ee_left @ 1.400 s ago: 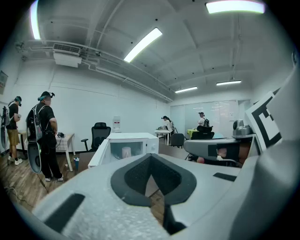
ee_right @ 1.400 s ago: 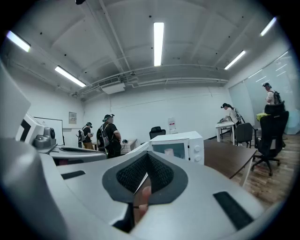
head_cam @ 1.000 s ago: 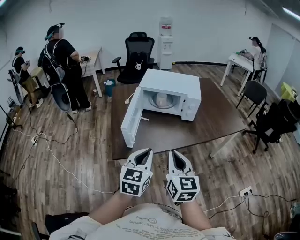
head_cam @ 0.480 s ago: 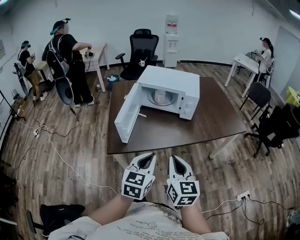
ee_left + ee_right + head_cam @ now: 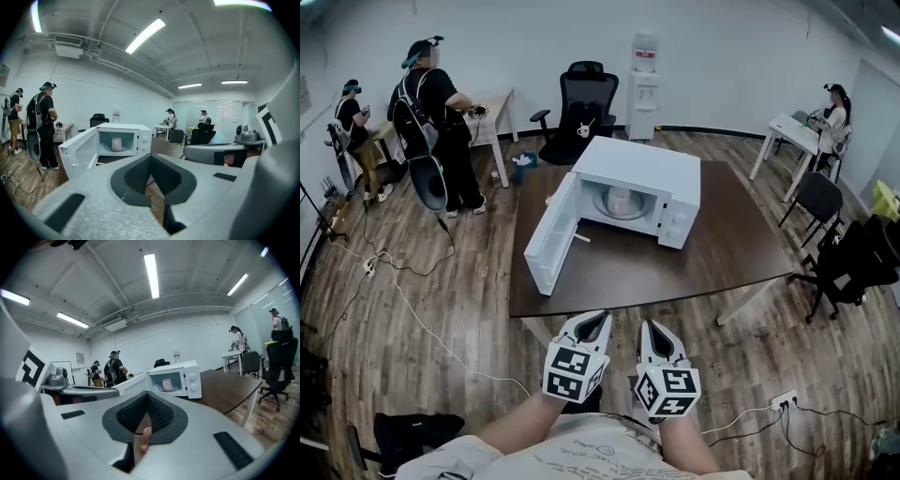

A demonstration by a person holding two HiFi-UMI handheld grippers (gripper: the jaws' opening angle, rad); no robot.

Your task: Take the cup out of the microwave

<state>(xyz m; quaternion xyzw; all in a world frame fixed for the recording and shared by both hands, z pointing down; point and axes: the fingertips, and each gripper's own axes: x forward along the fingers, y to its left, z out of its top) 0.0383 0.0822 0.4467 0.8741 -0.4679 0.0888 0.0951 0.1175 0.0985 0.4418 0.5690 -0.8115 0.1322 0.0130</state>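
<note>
A white microwave [image 5: 639, 167] stands on a brown table [image 5: 741, 239] with its door [image 5: 547, 236] swung open to the left. A pale cup [image 5: 622, 197] stands upright on the turntable inside; it also shows in the left gripper view as the cup [image 5: 116, 144] and in the right gripper view as the cup [image 5: 166, 384]. My left gripper [image 5: 598, 320] and right gripper [image 5: 648, 326] hang side by side just short of the table's near edge, far from the microwave. Both are shut and hold nothing.
A person with a headset [image 5: 431, 122] stands at the back left by a small desk [image 5: 492, 108]. A black office chair [image 5: 579, 108] and a water dispenser [image 5: 643, 80] stand behind the table. Cables [image 5: 412, 309] run over the wooden floor at left. More chairs [image 5: 844, 262] stand at right.
The table and microwave have come nearer to me in the head view, its near edge now close ahead of the grippers. Both grippers keep their pose, shut and side by side.
</note>
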